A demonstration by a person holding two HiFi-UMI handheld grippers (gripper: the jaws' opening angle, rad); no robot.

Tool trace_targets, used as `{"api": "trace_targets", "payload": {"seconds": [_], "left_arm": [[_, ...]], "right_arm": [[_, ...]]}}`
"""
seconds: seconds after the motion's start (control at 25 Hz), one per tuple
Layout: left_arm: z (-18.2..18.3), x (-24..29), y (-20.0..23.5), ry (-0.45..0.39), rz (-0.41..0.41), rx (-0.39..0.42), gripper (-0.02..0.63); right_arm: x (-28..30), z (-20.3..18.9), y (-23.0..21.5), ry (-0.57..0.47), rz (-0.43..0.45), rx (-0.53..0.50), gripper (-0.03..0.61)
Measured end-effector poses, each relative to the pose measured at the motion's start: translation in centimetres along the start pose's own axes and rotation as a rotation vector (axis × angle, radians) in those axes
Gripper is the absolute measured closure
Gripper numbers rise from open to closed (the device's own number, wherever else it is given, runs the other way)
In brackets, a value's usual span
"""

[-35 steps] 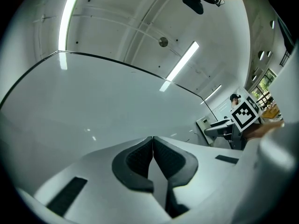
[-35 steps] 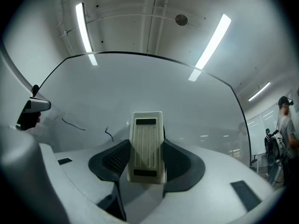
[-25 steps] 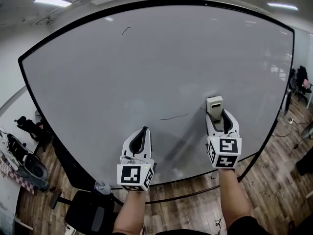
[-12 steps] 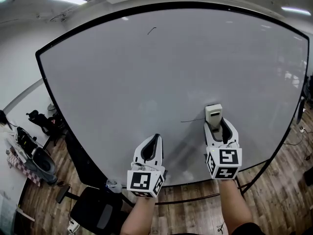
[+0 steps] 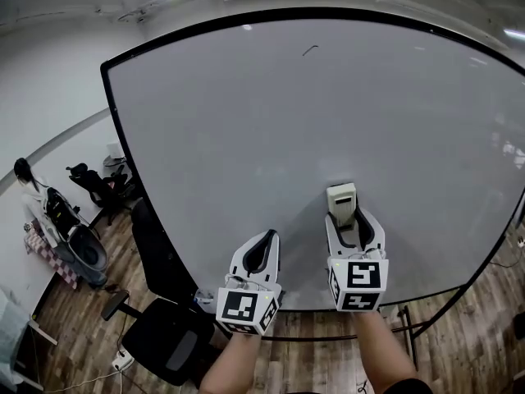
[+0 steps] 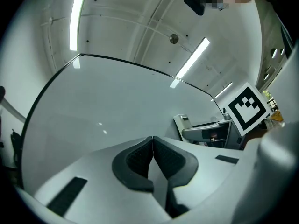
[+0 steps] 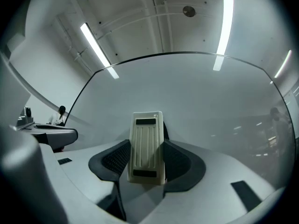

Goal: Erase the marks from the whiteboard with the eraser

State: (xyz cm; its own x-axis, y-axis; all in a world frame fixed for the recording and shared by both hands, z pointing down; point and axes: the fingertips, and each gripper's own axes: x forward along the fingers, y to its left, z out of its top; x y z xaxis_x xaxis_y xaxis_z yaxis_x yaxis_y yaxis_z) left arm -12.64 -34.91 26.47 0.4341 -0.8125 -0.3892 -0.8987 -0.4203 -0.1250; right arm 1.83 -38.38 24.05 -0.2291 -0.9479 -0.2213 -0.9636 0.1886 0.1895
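Note:
The whiteboard (image 5: 271, 138) fills the head view; one small dark mark (image 5: 310, 50) shows near its top edge. My right gripper (image 5: 351, 218) is shut on a cream eraser (image 5: 341, 199), which stands upright out of the jaws and lies against the board low down. The right gripper view shows the eraser (image 7: 147, 143) clamped between both dark pads, right gripper (image 7: 146, 149). My left gripper (image 5: 266, 236) hangs shut and empty to the left, close to the board. In the left gripper view its jaws meet, left gripper (image 6: 153, 139), with the eraser (image 6: 183, 124) at the right.
A black office chair (image 5: 168, 339) stands below the board at the left. Further left are a person (image 5: 29, 189) and more chairs (image 5: 89, 249). The board's stand leg (image 5: 408, 328) rests on the wooden floor at the lower right.
The right gripper slid the eraser left over the thin dark line low on the board; that line no longer shows. The head view has turned left, and the left gripper stayed shut.

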Motion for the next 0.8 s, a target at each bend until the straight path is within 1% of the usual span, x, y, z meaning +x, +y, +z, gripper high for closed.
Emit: {"api": "trace_targets", "payload": {"seconds": [0.16, 0.28, 0.64, 0.72, 0.8], "left_arm": [[0.6, -1.4, 2.6, -0.007, 0.067, 0.001, 0.592], [1.2, -2.0, 3.8, -0.017, 0.1, 0.008, 0.592], [1.9, -3.7, 5.2, -0.026, 0.143, 0.023, 0.592], [1.5, -3.7, 5.4, -0.021, 0.147, 0.021, 0.592], [1.3, -3.4, 5.2, -0.015, 0.141, 0.032, 0.592]], "right_arm": [[1.1, 0.4, 3.0, 0.002, 0.059, -0.001, 0.331], [1.7, 0.5, 4.8, 0.005, 0.102, -0.008, 0.331], [2.2, 0.7, 7.8, 0.016, 0.192, -0.021, 0.33], [2.1, 0.6, 8.0, 0.002, 0.215, -0.001, 0.33], [1.5, 0.9, 7.7, -0.035, 0.247, 0.045, 0.33]]}}
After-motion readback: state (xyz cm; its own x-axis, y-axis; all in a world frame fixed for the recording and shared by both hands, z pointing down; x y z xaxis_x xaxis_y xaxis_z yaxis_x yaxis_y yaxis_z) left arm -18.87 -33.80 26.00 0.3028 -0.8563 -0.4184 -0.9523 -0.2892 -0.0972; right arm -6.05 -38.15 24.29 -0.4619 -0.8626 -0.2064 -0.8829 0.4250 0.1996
